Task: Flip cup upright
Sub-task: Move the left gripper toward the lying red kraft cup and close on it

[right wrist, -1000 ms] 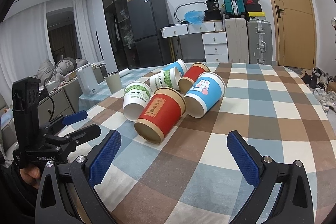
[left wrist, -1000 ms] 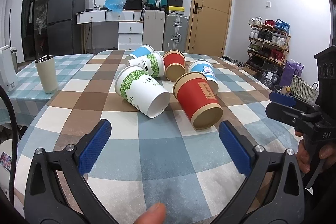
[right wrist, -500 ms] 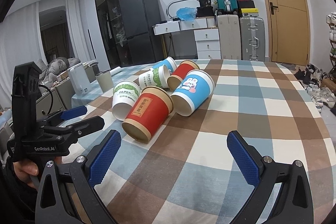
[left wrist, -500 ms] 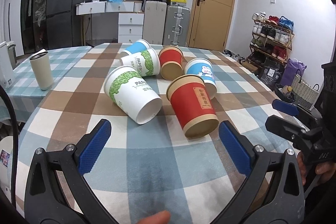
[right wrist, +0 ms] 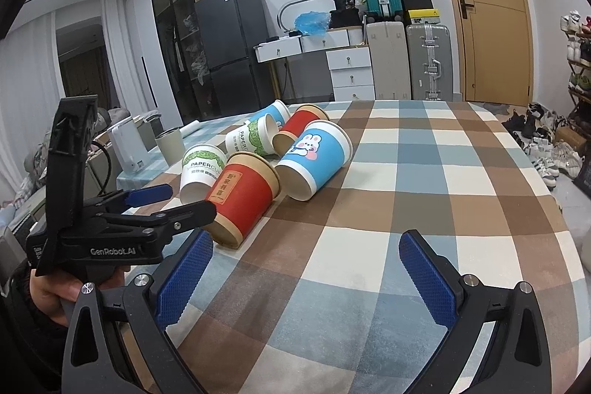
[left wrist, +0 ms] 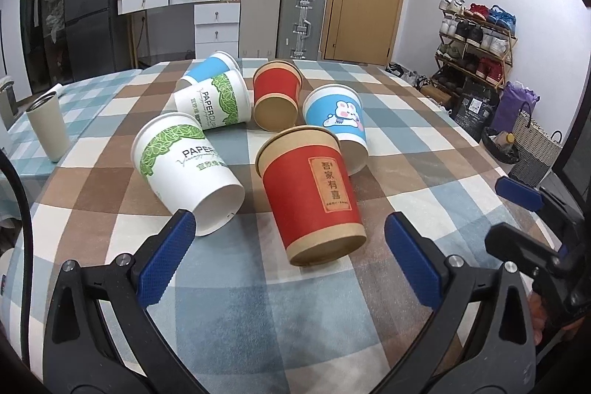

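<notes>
The left gripper (left wrist: 288,257) hovers with its jaws wide apart, holding nothing. The red cup (left wrist: 312,194) lies on its side just ahead of it, between the fingers' line of reach, base end toward the gripper. A white cup (left wrist: 186,168) lies beside the left finger (left wrist: 166,264), also tipped over. Beyond the red cup lie a bunny cup (left wrist: 340,120), another red cup (left wrist: 276,95) and more cups. The right gripper (right wrist: 304,276) is likewise spread and empty over the checked table (right wrist: 424,194), with the red cup (right wrist: 243,198) ahead to its left.
</notes>
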The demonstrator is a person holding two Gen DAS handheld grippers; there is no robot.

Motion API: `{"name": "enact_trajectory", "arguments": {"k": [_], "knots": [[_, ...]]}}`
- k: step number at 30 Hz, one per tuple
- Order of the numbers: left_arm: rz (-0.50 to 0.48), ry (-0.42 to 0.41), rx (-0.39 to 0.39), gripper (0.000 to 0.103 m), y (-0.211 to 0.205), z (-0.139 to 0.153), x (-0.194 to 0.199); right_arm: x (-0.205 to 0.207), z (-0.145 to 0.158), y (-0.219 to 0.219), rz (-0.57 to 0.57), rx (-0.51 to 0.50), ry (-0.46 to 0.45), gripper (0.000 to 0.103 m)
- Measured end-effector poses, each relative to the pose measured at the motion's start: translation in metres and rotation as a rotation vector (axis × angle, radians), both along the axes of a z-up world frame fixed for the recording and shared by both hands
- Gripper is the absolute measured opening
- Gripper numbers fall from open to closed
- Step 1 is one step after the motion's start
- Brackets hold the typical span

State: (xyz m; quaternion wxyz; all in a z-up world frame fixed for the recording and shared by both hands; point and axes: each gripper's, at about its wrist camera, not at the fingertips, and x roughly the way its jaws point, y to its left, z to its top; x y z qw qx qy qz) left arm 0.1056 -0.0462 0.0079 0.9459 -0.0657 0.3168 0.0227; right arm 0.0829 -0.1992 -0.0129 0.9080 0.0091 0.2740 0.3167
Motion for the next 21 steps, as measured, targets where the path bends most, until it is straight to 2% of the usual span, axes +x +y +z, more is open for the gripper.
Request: {"name": "enact_trajectory", "arguments": {"k": [3, 13, 16, 18, 20, 21], "knots": [[-0.005, 0.018, 0.003, 0.102, -0.004, -0.002, 0.010, -0.001, 0.000, 0.000, 0.004, -0.004, 0.001, 0.103], [-0.027, 0.086, -0.023, 0.088, -0.007, -0.013, 0.030, -0.003, 0.000, 0.002, 0.009, -0.007, -0.002, 0.103], [-0.031, 0.097, -0.034, 0.080, -0.008, -0.015, 0.034, -0.003, 0.000, 0.002, 0.010, -0.008, -0.002, 0.103], [-0.042, 0.110, -0.043, 0.066, -0.009, -0.017, 0.035, -0.003, 0.000, 0.002, 0.010, -0.009, -0.004, 0.103], [-0.050, 0.121, -0.054, 0.057, -0.010, -0.019, 0.036, -0.003, 0.000, 0.002, 0.010, -0.008, -0.003, 0.103], [-0.052, 0.121, -0.063, 0.056, -0.009, -0.019, 0.035, -0.003, 0.000, 0.002, 0.010, -0.008, -0.003, 0.103]]}}
